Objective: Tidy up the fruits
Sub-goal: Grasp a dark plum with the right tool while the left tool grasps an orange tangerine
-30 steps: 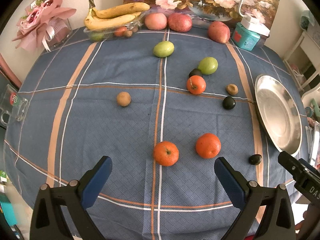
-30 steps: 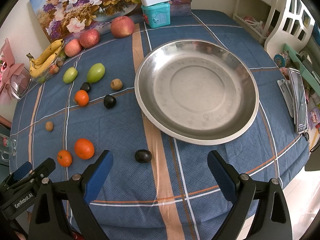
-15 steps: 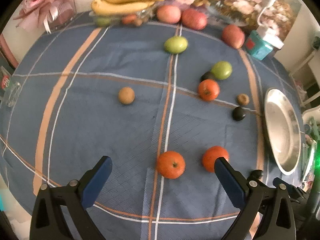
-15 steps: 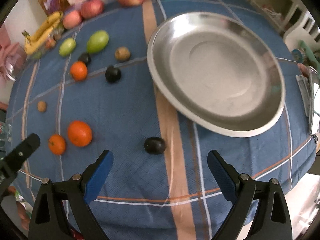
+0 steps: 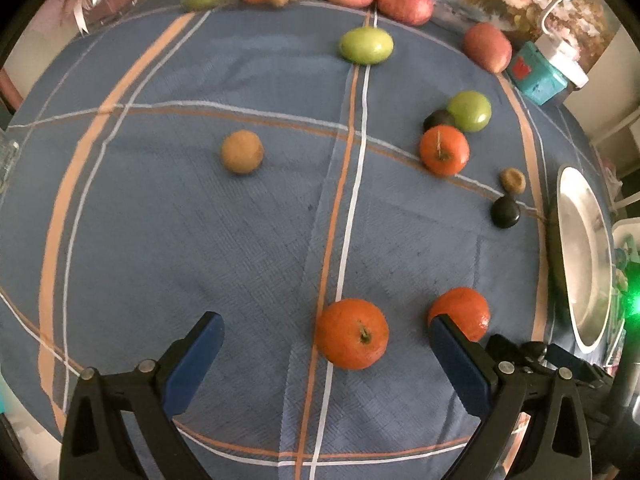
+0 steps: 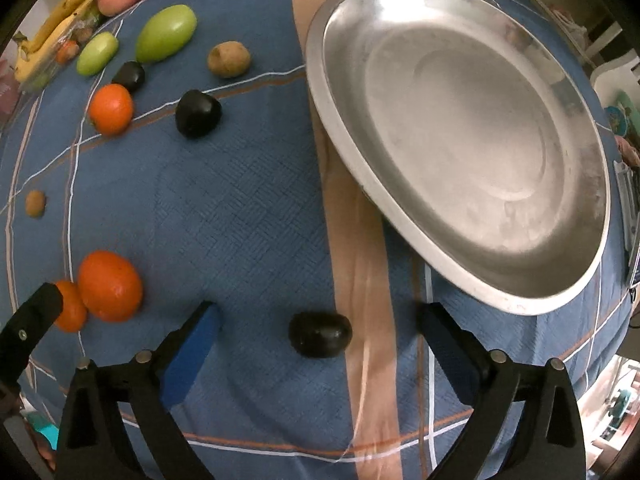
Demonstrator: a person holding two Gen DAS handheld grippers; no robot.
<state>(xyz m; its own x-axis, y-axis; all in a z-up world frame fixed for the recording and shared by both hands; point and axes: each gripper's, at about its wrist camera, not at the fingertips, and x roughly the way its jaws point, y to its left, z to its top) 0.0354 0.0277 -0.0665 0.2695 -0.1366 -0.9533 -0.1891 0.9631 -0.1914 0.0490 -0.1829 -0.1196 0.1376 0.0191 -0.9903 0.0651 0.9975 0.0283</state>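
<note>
My left gripper (image 5: 324, 330) is open and points steeply down at the blue checked tablecloth. An orange (image 5: 352, 334) lies between its fingers, untouched. A second orange (image 5: 464, 310) sits just behind the right finger. My right gripper (image 6: 319, 314) points straight down with its jaws opening. A dark plum-like fruit (image 6: 320, 334) lies between them, clear of both pads. The steel plate (image 6: 472, 128) stands just beyond it to the right. It also shows edge-on in the left wrist view as the steel plate (image 5: 584, 256).
Further back lie another orange (image 5: 444, 150), two green fruits (image 5: 366, 45) (image 5: 470, 111), two more dark fruits (image 6: 198, 113) (image 6: 129, 75) and brown fruits (image 5: 242, 151) (image 6: 229, 59). Red apples (image 5: 404, 2), bananas (image 6: 52, 28) and a teal box (image 5: 538, 80) line the far edge.
Both grippers have sunk toward the table and tipped further down. The orange now lies between the left fingers, the dark fruit between the right ones. The right jaws stand slightly wider.
</note>
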